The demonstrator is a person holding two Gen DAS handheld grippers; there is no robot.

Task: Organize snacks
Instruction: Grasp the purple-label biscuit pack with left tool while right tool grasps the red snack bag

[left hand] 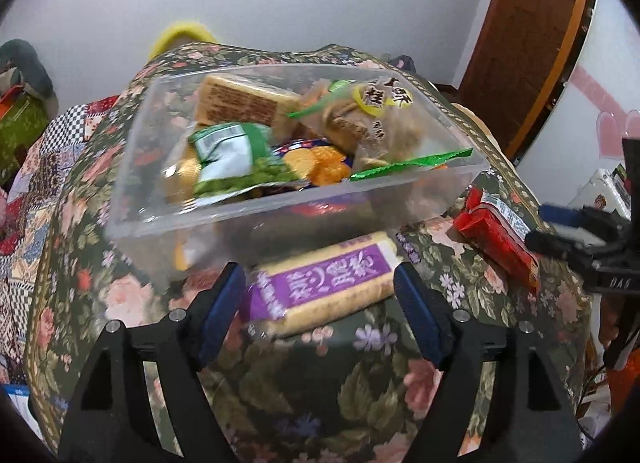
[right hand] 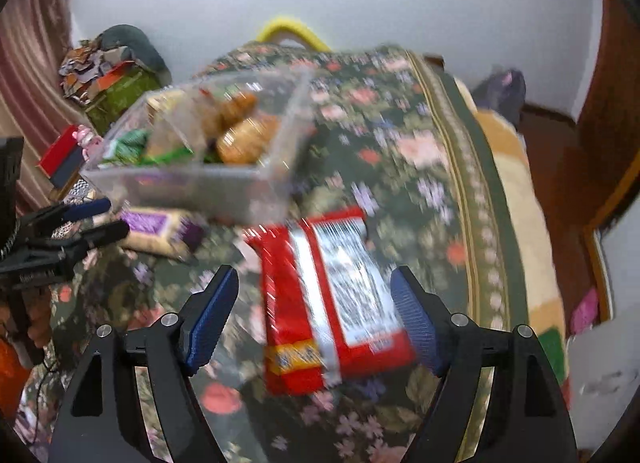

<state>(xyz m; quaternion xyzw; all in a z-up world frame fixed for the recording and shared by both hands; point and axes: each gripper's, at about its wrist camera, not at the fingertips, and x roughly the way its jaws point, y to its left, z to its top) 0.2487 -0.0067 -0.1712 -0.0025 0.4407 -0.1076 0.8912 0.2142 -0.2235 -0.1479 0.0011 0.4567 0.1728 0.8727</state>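
Left gripper (left hand: 320,283): the two blue-padded fingers stand wide apart and grasp nothing. The purple packet lies between them on the cloth; I cannot tell if the pads touch its ends.
Purple packet (left hand: 324,283): a long pale snack bar with a purple label, flat on the cloth, just in front of the box.
Right gripper (right hand: 316,295): fingers spread wide, released. The red packet lies between them; the right pad is just beside its edge, the left pad is apart from it.
Red packet (right hand: 332,303): a flat red wrapper with a silver-white panel and a yellow mark at the near end, on the cloth to the right of the box. This view is blurred.
Box (left hand: 168,207): clear plastic, open on top, standing on the cloth behind both packets. Inside are a green bag (left hand: 228,151), an orange biscuit pack (left hand: 320,163), a tan block with printing (left hand: 244,101) and several other wrappers.
Cloth (left hand: 320,391): dark green with pink and lilac flowers, covering the surface.
Wall (left hand: 320,3): pale, behind the table.
Door (left hand: 532,35): brown wood, at the right.
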